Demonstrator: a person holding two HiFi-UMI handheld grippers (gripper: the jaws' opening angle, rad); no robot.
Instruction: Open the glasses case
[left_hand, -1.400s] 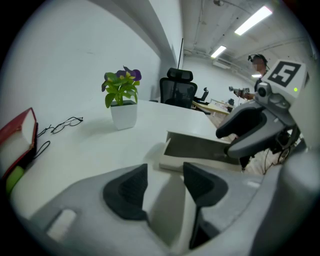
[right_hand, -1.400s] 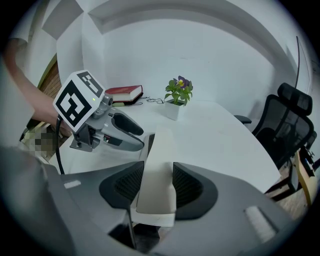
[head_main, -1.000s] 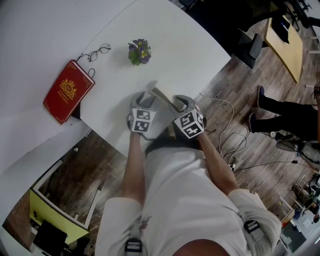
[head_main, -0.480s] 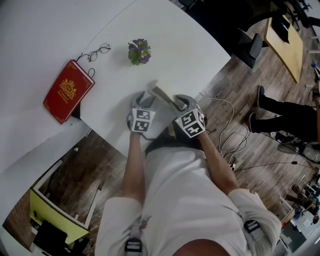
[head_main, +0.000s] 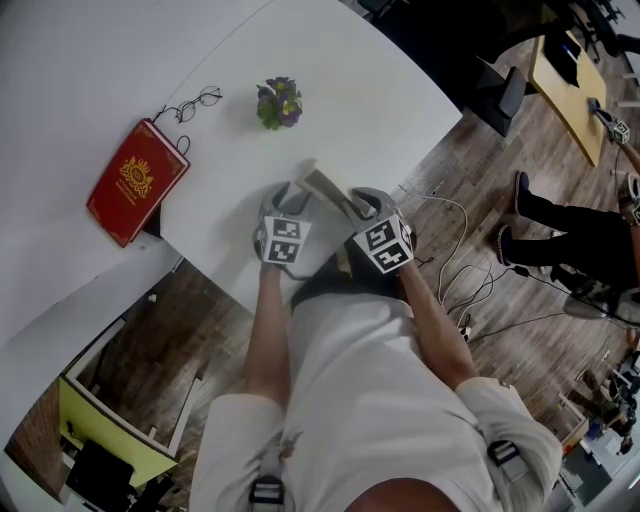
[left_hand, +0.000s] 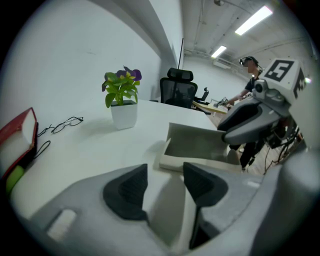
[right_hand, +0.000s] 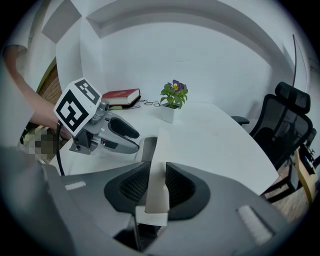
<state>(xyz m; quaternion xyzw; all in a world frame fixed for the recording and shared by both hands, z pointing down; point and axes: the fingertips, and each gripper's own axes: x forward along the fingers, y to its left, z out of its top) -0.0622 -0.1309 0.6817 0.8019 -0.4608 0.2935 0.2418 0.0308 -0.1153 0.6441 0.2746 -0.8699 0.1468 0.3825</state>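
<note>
A pale glasses case (head_main: 318, 185) lies open on the white table (head_main: 380, 90) near its front edge. In the left gripper view its tray (left_hand: 172, 161) lies flat and its lid (left_hand: 197, 142) stands up behind it. My right gripper (right_hand: 158, 169) has just been closing and is now shut on the upright lid (right_hand: 161, 142), both pads against it. My left gripper (left_hand: 165, 172) stands open just short of the tray's near edge, with only bare table between its fingers. In the head view the left gripper (head_main: 290, 198) and the right gripper (head_main: 345, 205) sit side by side at the case.
A small potted plant (head_main: 278, 103) stands behind the case. Thin-framed glasses (head_main: 190, 105) and a red book (head_main: 135, 180) lie to the left. The table edge runs close below the grippers. A person's legs (head_main: 570, 235) and cables (head_main: 470, 290) are on the floor at right.
</note>
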